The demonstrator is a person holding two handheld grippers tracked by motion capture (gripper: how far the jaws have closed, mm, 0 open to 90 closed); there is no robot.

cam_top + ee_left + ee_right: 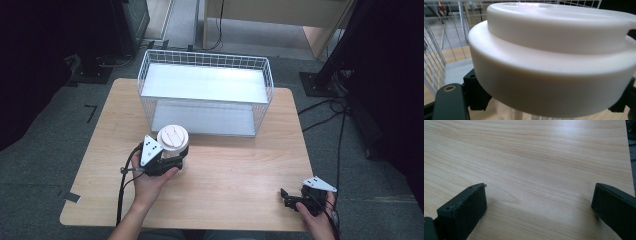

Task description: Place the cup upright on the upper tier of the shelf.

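- Cup (172, 145) w/ white lid (554, 60) upright on table (235, 170), near-left of centre, just in front of wire basket (205, 92).
- Left gripper (170, 161) closed on cup body under lid rim, jaws either side, approaching from near side.
- Cup's long axis vertical; basket's open lower shelf directly beyond, farther from person.
- Right gripper (292, 199) parked at near-right table edge, well apart from cup; jaws wide open, nothing between, bare wood below.
- Left hand (150, 182) far nearer; likely next: lift and carry cup away toward basket.
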